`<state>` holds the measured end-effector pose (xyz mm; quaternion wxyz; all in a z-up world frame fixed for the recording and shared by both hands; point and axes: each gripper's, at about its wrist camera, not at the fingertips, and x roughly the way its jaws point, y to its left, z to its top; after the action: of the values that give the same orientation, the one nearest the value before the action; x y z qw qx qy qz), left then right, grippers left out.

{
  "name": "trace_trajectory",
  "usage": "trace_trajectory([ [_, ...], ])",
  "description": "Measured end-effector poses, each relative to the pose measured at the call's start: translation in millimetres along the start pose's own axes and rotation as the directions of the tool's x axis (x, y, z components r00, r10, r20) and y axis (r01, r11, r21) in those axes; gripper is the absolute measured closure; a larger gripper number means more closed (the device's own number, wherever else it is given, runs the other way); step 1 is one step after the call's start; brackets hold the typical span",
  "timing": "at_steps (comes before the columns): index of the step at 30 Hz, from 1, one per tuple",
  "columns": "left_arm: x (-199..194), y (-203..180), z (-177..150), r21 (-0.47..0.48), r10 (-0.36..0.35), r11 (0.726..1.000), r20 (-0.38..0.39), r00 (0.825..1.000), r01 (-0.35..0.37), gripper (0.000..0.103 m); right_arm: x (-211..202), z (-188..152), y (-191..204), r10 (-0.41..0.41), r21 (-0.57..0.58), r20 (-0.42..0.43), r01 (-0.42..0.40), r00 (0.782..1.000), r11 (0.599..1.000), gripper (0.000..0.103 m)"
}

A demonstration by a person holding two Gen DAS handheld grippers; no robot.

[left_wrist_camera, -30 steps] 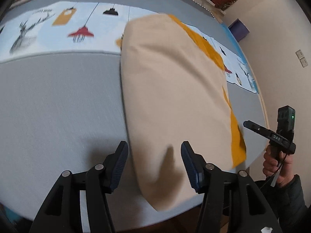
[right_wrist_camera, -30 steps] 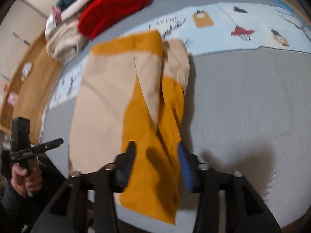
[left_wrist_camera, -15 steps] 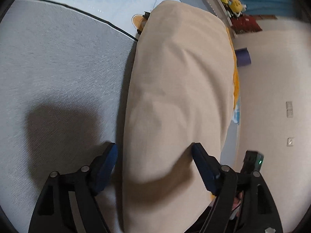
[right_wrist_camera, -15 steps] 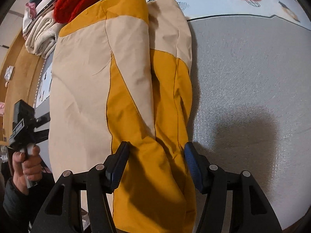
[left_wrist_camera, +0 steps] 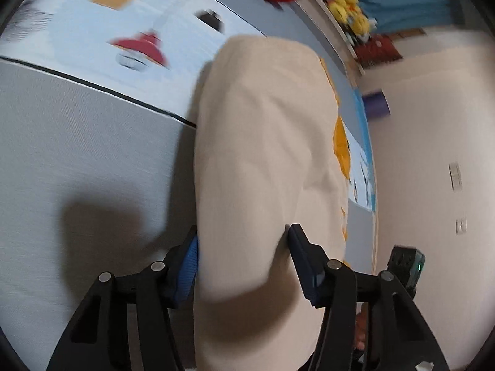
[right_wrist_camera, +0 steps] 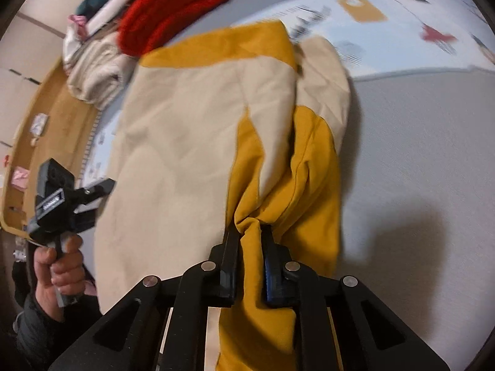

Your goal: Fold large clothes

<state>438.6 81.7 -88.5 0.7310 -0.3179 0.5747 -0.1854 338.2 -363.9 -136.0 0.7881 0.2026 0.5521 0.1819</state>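
Note:
A large beige and mustard-yellow garment (right_wrist_camera: 191, 142) lies lengthwise on the grey bed surface (right_wrist_camera: 417, 160). My right gripper (right_wrist_camera: 251, 241) is shut on the bunched mustard near edge (right_wrist_camera: 297, 185) of the garment. In the left wrist view the beige side (left_wrist_camera: 266, 154) runs between the fingers of my left gripper (left_wrist_camera: 244, 247), which stands wide open around the near beige end; the fabric hides part of the fingers. The left gripper also shows in the right wrist view (right_wrist_camera: 62, 191), held in a hand.
A light blue printed cloth (left_wrist_camera: 92, 37) lies across the far part of the bed. A red knit (right_wrist_camera: 173, 6) and stacked folded clothes (right_wrist_camera: 96, 74) sit at the far left. A wall (left_wrist_camera: 433, 154) stands to the right, with a wooden floor (right_wrist_camera: 40, 142) beside the bed.
My right gripper has closed on the mustard near edge and bunched it. My left gripper has moved in around the beige near end, still open.

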Motion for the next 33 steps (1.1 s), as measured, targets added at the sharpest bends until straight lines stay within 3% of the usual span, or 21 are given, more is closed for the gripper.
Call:
trace_trajectory([
  [3,-24,19,6,-0.016,0.025,1.0,0.074,0.997,-0.024,0.052,17,0,26,0.012,-0.032,-0.019,-0.012,1.0,0.999,0.09],
  [7,-40,24,8,-0.023,0.053,0.998,0.11,0.993,-0.05,0.052,37,-8,55,-0.02,-0.099,-0.056,0.014,0.998,0.995,0.09],
  [10,-42,9,-7,0.085,0.077,0.993,0.075,0.994,-0.083,0.052,41,-14,50,-0.081,-0.064,-0.059,0.078,0.995,0.995,0.089],
  [12,-38,-6,-19,0.205,0.126,0.969,0.065,0.99,-0.137,0.052,39,-16,44,-0.094,-0.027,-0.057,0.092,0.994,0.995,0.089],
  [13,-29,-11,-27,0.276,0.18,0.943,0.042,0.983,-0.185,0.052,38,-17,42,-0.101,-0.025,-0.053,0.1,0.993,0.995,0.089],
  [14,-21,-9,-34,0.321,0.243,0.917,0.019,0.97,-0.236,0.052,37,-18,42,-0.114,-0.03,-0.048,0.113,0.992,0.993,0.089],
  [16,2,-2,-49,0.397,0.398,0.845,-0.017,0.917,-0.359,0.048,36,-22,45,-0.144,-0.04,-0.042,0.143,0.989,0.989,0.089],
  [18,-5,-5,-56,0.397,0.406,0.837,0.011,0.914,-0.377,0.05,32,-28,45,-0.172,-0.022,-0.033,0.171,0.985,0.985,0.087],
  [22,-27,-30,-83,0.48,0.35,0.811,0.061,0.935,-0.335,0.052,15,-38,62,-0.274,0.005,0.039,0.274,0.961,0.962,0.076],
  [24,-11,-31,-90,0.532,0.408,0.765,0.038,0.912,-0.364,0.05,5,-47,67,-0.258,0.006,0.073,0.258,0.963,0.966,0.076],
  [26,7,-18,-102,0.557,0.496,0.718,0.009,0.868,-0.417,0.044,8,-56,67,-0.273,-0.013,0.051,0.274,0.961,0.962,0.075],
  [27,8,-14,-105,0.552,0.506,0.716,0.011,0.863,-0.427,0.042,14,-61,64,-0.302,-0.028,0.014,0.302,0.953,0.953,0.075],
  [28,5,-14,-106,0.536,0.497,0.729,0.015,0.868,-0.426,0.042,22,-67,61,-0.333,-0.048,-0.036,0.331,0.942,0.942,0.075],
  [30,-3,-19,-108,0.517,0.488,0.735,0.046,0.872,-0.439,0.042,20,-78,52,-0.378,-0.069,-0.054,0.374,0.924,0.925,0.075],
  [31,-9,-21,-113,0.511,0.493,0.725,0.084,0.866,-0.462,0.042,17,-82,53,-0.414,-0.079,-0.045,0.41,0.909,0.909,0.074],
  [33,-18,-27,-123,0.499,0.518,0.687,0.172,0.838,-0.528,0.04,12,-89,54,-0.466,-0.086,-0.043,0.461,0.884,0.883,0.07],
])
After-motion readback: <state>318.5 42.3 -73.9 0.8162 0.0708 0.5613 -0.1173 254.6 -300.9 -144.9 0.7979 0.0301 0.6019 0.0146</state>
